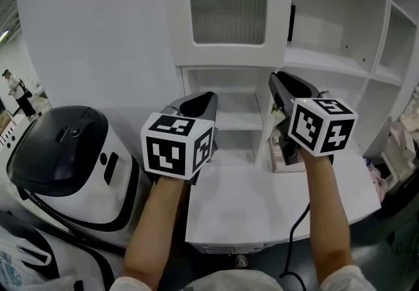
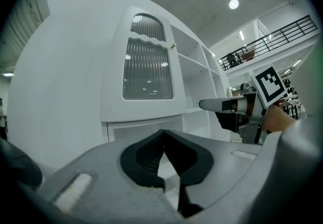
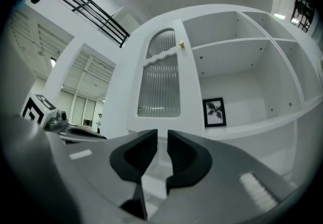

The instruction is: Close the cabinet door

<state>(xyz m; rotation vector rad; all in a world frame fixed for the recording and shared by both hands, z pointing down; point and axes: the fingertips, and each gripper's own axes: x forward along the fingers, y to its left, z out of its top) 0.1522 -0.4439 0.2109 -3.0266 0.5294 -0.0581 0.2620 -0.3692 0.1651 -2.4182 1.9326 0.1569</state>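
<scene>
Left tool [image 2: 164,136] pressed together, right tool [image 3: 161,140] slightly parted and empty (nothing between either), both short of the glass-paned cabinet door [image 1: 226,1] standing open above the far edge of the tabletop [image 1: 262,211]; best pressed flat-sided near its knob [image 3: 181,44], swung steadily toward the shelves [image 1: 340,14].

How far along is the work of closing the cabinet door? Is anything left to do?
Looks done: the cabinet door lies flat with the cabinet front, its knob next to the open shelves; no gap shows. In hand: nothing. The left gripper, jaws together, and the right gripper, jaws slightly apart, are empty and clear of the door. Left: probably nothing, perhaps a checking push.
</scene>
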